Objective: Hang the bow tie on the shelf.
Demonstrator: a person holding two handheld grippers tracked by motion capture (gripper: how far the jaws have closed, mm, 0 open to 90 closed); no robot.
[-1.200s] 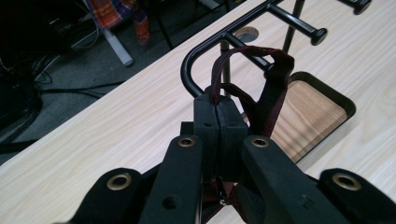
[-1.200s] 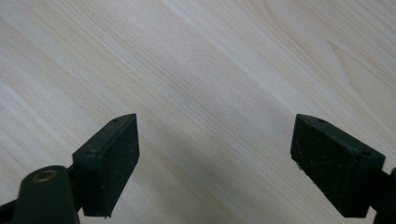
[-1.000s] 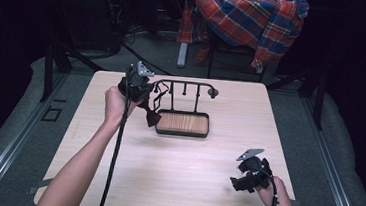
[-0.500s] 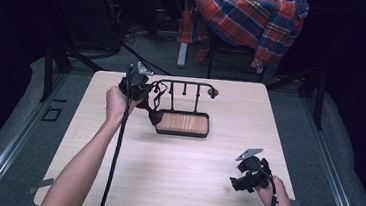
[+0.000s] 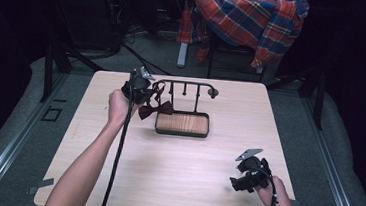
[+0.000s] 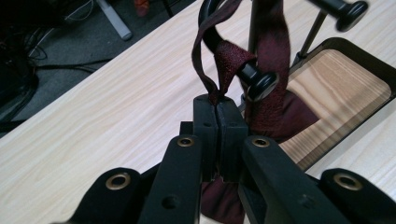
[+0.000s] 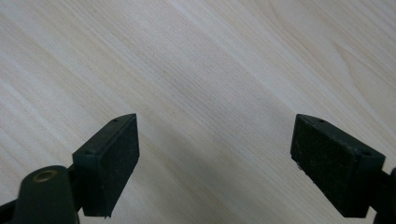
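Our left tool pinches the strap of the maroon bow tie, looped over a peg of the black rack on the desk. Soft, light fabric: we judge the strap the best hold. Our right tool hangs spread.

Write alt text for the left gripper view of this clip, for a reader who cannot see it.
The left gripper, its two black jaws shut, pinches the thin strap of a dark red bow tie that loops over a black peg of a metal stand. Behind lie the stand's wooden tray and the pale wood table.
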